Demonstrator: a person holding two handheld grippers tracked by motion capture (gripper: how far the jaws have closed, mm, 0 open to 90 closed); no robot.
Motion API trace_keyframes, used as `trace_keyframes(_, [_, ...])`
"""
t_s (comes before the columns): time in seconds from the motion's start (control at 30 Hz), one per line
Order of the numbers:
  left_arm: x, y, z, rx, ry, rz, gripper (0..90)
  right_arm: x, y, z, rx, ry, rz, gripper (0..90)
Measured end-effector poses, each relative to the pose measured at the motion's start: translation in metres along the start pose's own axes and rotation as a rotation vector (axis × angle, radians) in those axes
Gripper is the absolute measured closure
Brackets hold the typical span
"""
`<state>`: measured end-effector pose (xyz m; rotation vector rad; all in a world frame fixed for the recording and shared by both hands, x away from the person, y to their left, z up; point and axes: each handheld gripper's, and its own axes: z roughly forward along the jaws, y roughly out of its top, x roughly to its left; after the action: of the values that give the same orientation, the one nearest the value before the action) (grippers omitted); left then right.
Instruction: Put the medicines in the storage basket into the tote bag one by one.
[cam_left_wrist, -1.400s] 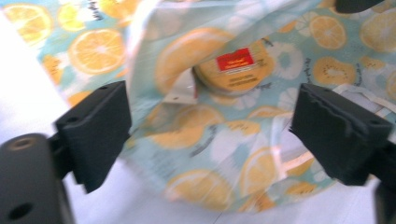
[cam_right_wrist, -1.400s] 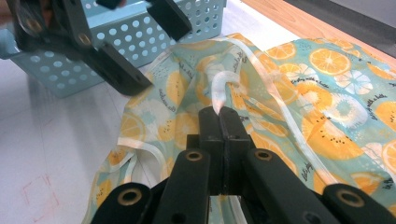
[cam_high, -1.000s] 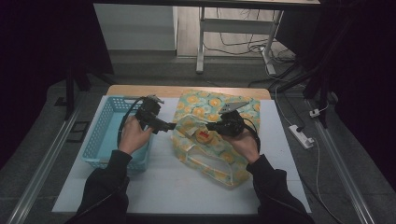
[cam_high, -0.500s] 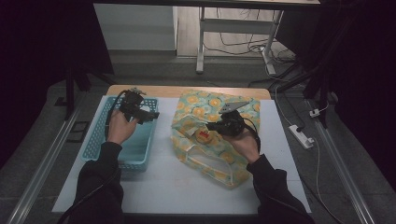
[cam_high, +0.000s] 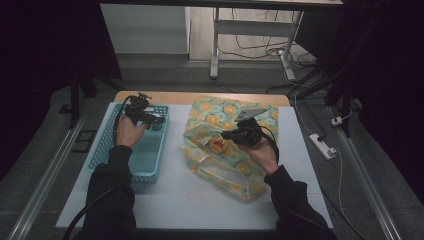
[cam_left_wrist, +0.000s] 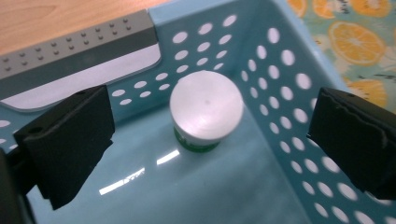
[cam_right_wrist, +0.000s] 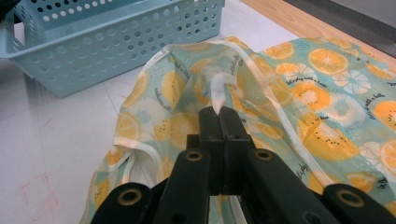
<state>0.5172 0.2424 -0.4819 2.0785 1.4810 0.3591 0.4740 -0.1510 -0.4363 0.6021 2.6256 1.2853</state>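
White table (cam_high: 175, 200) carries basket (cam_high: 150, 170) and bag (cam_high: 225, 165). Left gripper (cam_left_wrist: 205, 140), jaws spread, hangs over jar (cam_left_wrist: 206, 114) standing in basket corner; light, rigid, likely slick, best gripped across lid. Right gripper (cam_right_wrist: 219, 116) pinches soft bag rim.

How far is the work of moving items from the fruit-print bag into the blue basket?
Done, it seems: one white-lidded jar stands upright in a corner of the blue basket, between the open jaws of the left hand-held gripper, untouched. In hand: the right hand-held gripper is shut on the rim of the fruit-print bag, holding its mouth up. Left: a red-marked item shows inside the bag and probably goes next.
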Motion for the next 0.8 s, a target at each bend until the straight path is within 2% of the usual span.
trace_keyframes(0.1, [0.002,0.002,0.006,0.005,-0.013,-0.005,1.3,0.000,0.000,0.000,0.001,0.002,-0.001,90.0])
trace_keyframes(0.23, [0.002,0.003,0.014,0.042,0.022,0.006,5.3,0.000,0.000,0.000,0.000,0.001,-0.001,90.0])
trace_keyframes(0.3, [0.003,0.004,0.017,0.055,0.025,0.005,10.5,-0.001,0.000,-0.001,-0.001,0.002,0.000,90.0])
trace_keyframes(0.47, [0.004,0.005,0.016,0.052,0.016,0.008,27.6,-0.001,-0.001,-0.001,-0.001,0.001,0.003,90.0])
trace_keyframes(0.57, [0.006,0.005,0.019,0.072,0.001,-0.002,34.2,-0.001,-0.001,0.000,0.002,0.003,0.000,90.0])
trace_keyframes(0.63, [0.006,0.005,0.021,0.094,0.009,0.004,36.4,-0.001,-0.001,0.000,0.001,0.002,0.000,90.0])
trace_keyframes(0.73, [0.006,0.005,0.020,0.084,-0.015,-0.009,48.0,-0.001,-0.001,0.000,0.001,0.002,0.003,90.0])
trace_keyframes(0.8, [0.004,0.005,0.020,0.095,-0.008,-0.012,50.0,-0.002,-0.001,0.000,0.001,0.001,0.004,90.0])
